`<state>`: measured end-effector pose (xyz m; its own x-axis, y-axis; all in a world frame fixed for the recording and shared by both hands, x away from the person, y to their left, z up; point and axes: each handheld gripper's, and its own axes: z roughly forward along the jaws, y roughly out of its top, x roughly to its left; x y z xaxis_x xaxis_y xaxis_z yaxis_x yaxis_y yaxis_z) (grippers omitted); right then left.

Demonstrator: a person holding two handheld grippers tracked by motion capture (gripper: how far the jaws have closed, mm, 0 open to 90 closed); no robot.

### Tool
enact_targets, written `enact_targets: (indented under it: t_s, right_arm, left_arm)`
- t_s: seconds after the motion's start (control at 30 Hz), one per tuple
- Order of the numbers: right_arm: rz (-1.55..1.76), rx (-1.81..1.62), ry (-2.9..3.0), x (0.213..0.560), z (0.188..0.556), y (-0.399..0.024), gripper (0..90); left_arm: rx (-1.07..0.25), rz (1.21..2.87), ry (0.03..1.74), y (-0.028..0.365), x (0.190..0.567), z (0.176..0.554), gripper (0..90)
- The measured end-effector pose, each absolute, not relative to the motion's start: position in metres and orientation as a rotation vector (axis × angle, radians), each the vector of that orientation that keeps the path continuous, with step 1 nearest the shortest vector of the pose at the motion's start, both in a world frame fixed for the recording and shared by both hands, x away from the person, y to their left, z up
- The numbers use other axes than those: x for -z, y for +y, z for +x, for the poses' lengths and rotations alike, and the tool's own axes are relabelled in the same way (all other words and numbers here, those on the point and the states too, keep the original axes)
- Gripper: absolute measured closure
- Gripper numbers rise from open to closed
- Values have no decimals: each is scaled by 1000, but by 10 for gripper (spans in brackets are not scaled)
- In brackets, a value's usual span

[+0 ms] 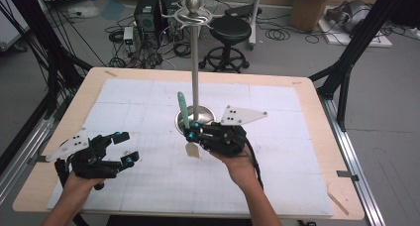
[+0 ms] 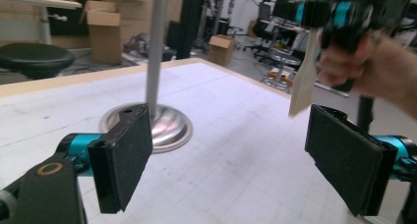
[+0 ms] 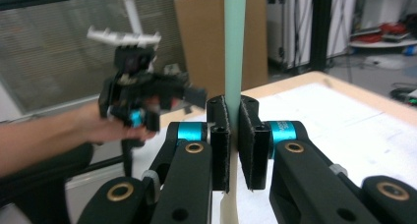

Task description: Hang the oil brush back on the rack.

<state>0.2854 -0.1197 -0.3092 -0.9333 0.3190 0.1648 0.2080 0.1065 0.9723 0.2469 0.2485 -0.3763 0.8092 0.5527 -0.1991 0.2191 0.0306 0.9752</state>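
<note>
A spatula [image 1: 183, 108] with a pale green handle and a cream blade stands upright in my right gripper [image 1: 189, 133], which is shut on its handle just above the blade. In the right gripper view the green handle [image 3: 235, 47] rises from between the closed pads of that gripper [image 3: 234, 135]. It is held close in front of a tall metal hook stand [image 1: 195, 72] with a round base [image 1: 204, 115]. My left gripper [image 1: 128, 147] hovers open over the mat at the left with nothing between its jaws. In the left gripper view this gripper [image 2: 231, 155] faces the stand [image 2: 157, 47] and the spatula blade [image 2: 302, 84].
A white gridded mat [image 1: 277, 166] covers the wooden table [image 1: 317, 94]. The stand's top carries curved hooks [image 1: 193, 17]. A black stool [image 1: 230, 30], computers and cables sit on the floor beyond the far edge. Black frame posts [image 1: 346, 62] flank the table.
</note>
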Motion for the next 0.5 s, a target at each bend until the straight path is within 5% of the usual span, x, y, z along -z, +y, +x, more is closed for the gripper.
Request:
enact_targets:
  t_s: [0.5]
  right_arm:
    - [600,-1888,2148,262,312,-101,840]
  left_arm:
    - [-312,1542,679,267,393,244,190]
